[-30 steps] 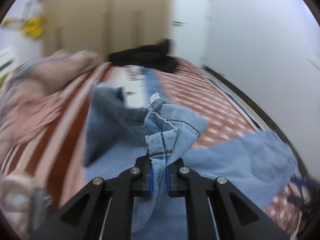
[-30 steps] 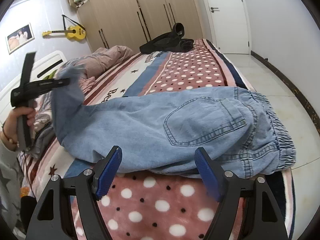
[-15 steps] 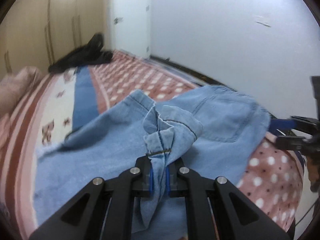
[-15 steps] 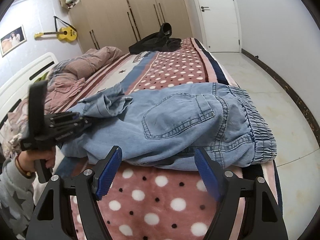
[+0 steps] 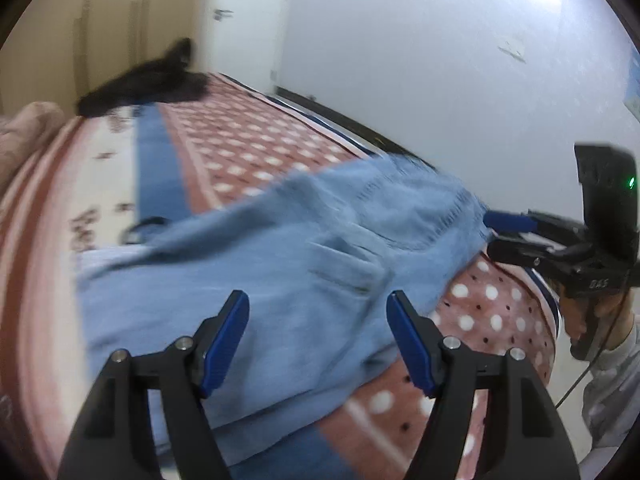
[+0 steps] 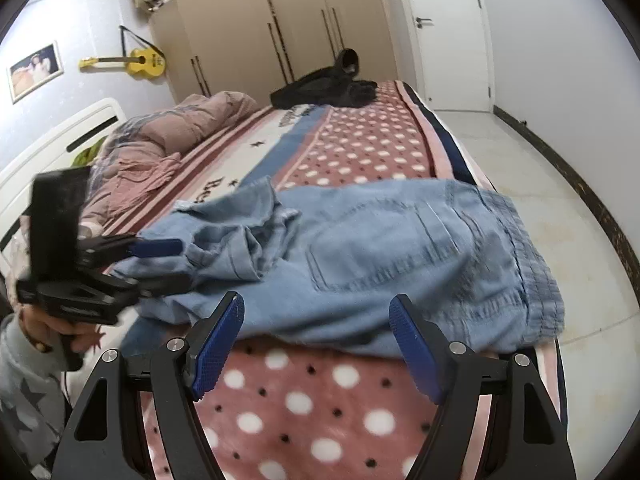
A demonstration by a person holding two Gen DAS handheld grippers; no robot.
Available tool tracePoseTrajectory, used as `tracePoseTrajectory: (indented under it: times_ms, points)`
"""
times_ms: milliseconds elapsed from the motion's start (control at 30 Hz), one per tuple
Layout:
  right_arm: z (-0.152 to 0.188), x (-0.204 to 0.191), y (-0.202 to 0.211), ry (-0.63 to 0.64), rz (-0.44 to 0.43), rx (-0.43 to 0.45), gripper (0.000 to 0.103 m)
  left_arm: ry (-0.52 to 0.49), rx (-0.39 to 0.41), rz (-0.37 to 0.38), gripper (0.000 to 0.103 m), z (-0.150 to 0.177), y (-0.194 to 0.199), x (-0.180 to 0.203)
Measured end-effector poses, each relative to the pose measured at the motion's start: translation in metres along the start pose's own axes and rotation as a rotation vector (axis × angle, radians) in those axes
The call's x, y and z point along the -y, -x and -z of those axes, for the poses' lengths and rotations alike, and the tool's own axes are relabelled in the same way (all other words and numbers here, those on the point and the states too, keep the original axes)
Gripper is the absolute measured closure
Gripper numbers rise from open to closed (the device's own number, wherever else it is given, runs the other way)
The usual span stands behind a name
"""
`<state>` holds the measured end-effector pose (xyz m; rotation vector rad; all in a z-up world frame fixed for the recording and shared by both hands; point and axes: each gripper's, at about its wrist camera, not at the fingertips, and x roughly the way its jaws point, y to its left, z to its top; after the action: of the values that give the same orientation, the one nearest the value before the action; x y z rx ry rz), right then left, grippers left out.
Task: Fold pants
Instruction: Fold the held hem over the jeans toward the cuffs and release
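Note:
Light blue jeans lie doubled over on the dotted bed blanket, with the elastic waistband at the bed's right edge. The leg hems rest bunched on top of them. In the left wrist view my left gripper hovers over the jeans. Its jaws are opening, and the cloth lies below them without touching the pads. My right gripper stands open at the near edge of the jeans with nothing between its pads. Each gripper also shows in the other's view: left gripper, right gripper.
A black garment lies at the bed's far end and a pink duvet is heaped near the white headboard. Pale floor runs along the bed's right side, with wardrobes and a door beyond. A person's hands hold both grippers.
The left gripper carried the leg hems across onto the upper part of the jeans, then let go of them and opened. The right gripper kept still and open.

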<state>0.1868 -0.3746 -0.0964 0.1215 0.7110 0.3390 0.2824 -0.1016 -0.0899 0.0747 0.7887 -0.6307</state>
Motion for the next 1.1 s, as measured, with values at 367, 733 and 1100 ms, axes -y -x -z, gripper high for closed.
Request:
tracePoseTrajectory:
  times_ms: [367,733,1100]
  points:
    - [-0.040,-0.077,-0.084,0.099,-0.044,-0.052,0.030,0.187,-0.044,-0.079,0.073,0.043,0.000,-0.088]
    - [-0.011,-0.062,-0.100,0.161,0.198,-0.144,0.027,0.179,-0.060,-0.050,0.069,0.053,0.006,-0.089]
    - [-0.044,-0.110,-0.089,0.226,-0.065,-0.040,0.071,0.147,-0.130,0.005,0.068,-0.011,-0.032,-0.104]
